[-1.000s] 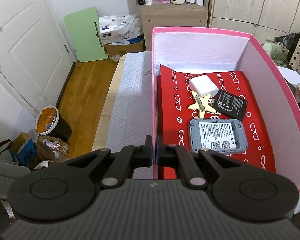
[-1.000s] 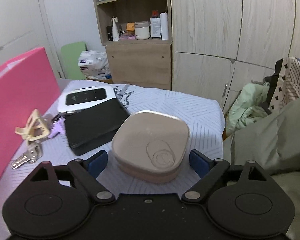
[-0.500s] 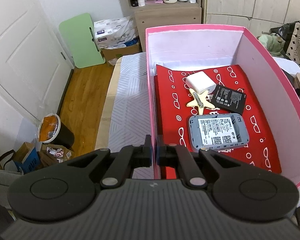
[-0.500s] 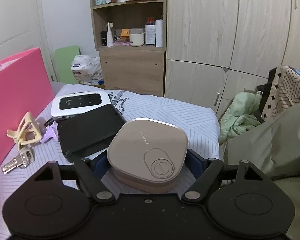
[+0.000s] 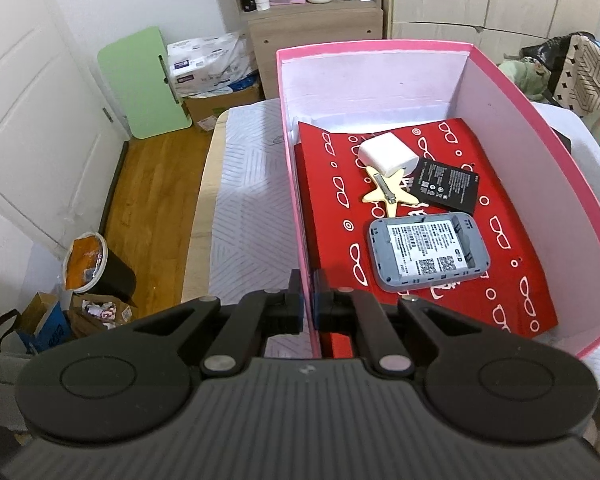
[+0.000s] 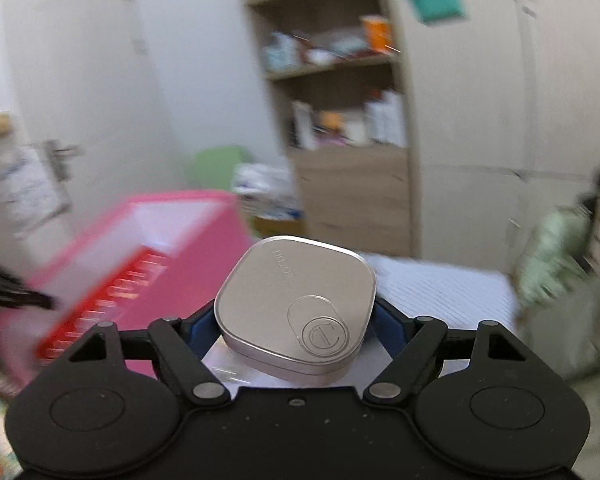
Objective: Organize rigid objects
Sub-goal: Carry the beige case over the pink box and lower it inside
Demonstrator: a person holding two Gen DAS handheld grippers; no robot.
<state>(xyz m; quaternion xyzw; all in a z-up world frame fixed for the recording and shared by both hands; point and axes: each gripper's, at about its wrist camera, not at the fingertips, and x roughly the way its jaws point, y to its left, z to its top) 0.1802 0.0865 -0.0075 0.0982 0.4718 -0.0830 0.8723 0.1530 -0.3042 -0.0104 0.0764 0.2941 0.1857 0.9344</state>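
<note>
The pink box sits on the table with its top open. The left gripper is pinched tight on the near wall of the box and holds it steady. Inside the box, on a red cloth, four things already lie: a white charger at the far end, a star-shaped clip touching it, a black battery just beside the clip, and a gray router lying face down nearer the gripper.

The right gripper squeezes a flat, rounded tan case between its two blue pads. The case is up in the air, off the table, just beside the box and not yet over it. That view is very blurry.

So I think the job is partly done. The case needs to go into the box next. I cannot tell from here how many other things wait on the table.
</note>
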